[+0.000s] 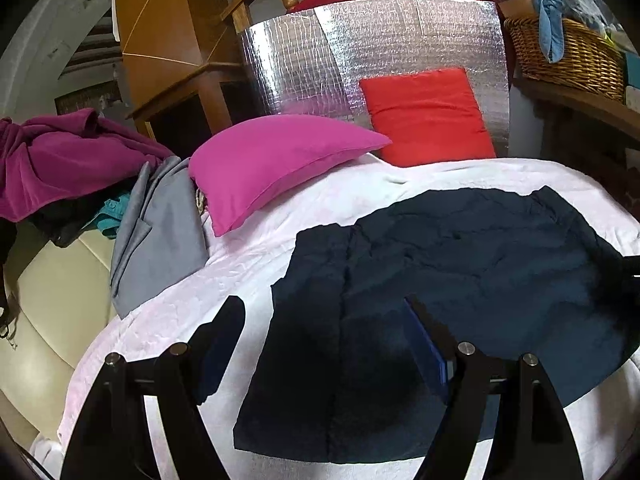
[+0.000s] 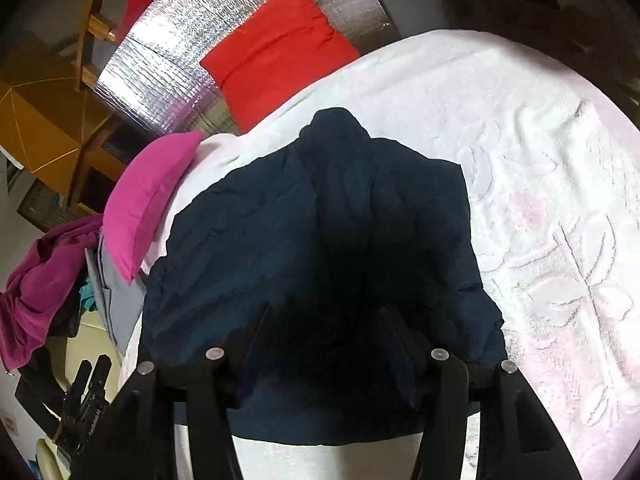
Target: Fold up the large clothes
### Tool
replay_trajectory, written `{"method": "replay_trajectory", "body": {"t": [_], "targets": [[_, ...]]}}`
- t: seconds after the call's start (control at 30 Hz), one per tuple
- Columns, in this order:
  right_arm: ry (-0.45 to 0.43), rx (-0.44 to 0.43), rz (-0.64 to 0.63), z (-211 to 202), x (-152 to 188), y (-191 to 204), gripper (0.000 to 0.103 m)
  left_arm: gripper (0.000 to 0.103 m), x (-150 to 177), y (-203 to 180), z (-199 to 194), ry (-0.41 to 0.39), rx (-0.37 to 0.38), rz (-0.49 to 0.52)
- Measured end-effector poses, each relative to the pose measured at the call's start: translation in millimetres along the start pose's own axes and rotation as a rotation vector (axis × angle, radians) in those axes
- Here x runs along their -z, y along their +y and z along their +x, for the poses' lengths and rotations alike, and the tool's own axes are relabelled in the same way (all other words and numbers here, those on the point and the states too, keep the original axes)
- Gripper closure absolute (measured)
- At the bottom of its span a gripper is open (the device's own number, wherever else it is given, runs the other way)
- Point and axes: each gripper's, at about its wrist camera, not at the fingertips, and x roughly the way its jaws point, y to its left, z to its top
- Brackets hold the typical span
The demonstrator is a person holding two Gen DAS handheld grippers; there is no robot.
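Note:
A dark navy garment point(image 1: 460, 280) lies spread on the white bedspread point(image 1: 180, 312), partly folded with a flap along its left side. My left gripper point(image 1: 324, 312) hangs open just above its near left part, holding nothing. In the right wrist view the same garment point(image 2: 280, 220) fills the middle. My right gripper point(image 2: 324, 320) is open over its near edge, its fingers dark against the cloth and holding nothing. The left gripper point(image 2: 90, 376) shows at the lower left of that view.
A magenta pillow point(image 1: 272, 160) and a red cushion point(image 1: 428, 116) lie at the head of the bed against a silver foil panel point(image 1: 360, 48). A grey cloth point(image 1: 156, 236) and purple clothes point(image 1: 60, 160) pile at the left. A wicker basket point(image 1: 568, 52) stands at the back right.

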Motion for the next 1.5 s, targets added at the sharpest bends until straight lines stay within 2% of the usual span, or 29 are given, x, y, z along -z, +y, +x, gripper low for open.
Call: {"method": "replay_trajectory", "body": {"t": [0.03,0.13,0.23,0.3,0.37,0.4,0.47,0.53,0.63,0.8,1.0,1.13,1.17,1.33,1.43,1.47,1.5], "targets": [[0.000,0.000,0.000,0,0,0,0.044,0.023,1,0,1,0.002,-0.004,0.001],[0.077,0.010,0.014,19,1,-9,0.044,0.023,3,1,7,0.028,-0.015,0.011],[0.086,0.001,0.005,20,0,-11,0.044,0.023,7,4,16,0.070,-0.021,0.017],[0.079,-0.029,0.017,12,-1,-13,0.044,0.023,11,9,26,0.128,-0.003,0.000],[0.083,-0.098,0.023,0,0,-17,0.044,0.023,16,22,36,0.211,0.048,-0.058],[0.083,-0.098,0.023,0,0,-17,0.044,0.023,19,27,40,0.245,0.078,-0.090],[0.108,-0.166,0.023,-7,8,-16,0.038,0.023,29,43,48,0.325,0.162,-0.202],[0.136,-0.228,0.018,-11,17,-11,0.032,0.023,42,55,49,0.384,0.235,-0.311],[0.194,-0.311,0.038,-10,46,-6,0.029,0.023,62,65,40,0.448,0.297,-0.425],[0.240,-0.332,0.160,6,75,-15,0.026,0.023,85,72,30,0.500,0.361,-0.546],[0.207,-0.271,0.270,31,86,-30,0.025,0.023,108,64,54,0.631,0.454,-0.702],[0.120,-0.307,0.301,36,77,-31,0.025,0.023,113,66,68,0.621,0.484,-0.818],[0.082,-0.311,0.313,42,72,-32,0.025,0.023,112,66,70,0.595,0.485,-0.843],[0.001,-0.354,0.357,47,67,-36,0.025,0.023,113,63,74,0.501,0.478,-0.886],[-0.037,-0.350,0.374,47,62,-34,0.026,0.023,113,65,78,0.440,0.484,-0.935],[-0.053,-0.348,0.368,48,60,-32,0.027,0.023,113,67,80,0.426,0.488,-0.961],[-0.065,-0.337,0.358,48,58,-29,0.034,0.029,113,72,84,0.417,0.487,-0.977]]}}
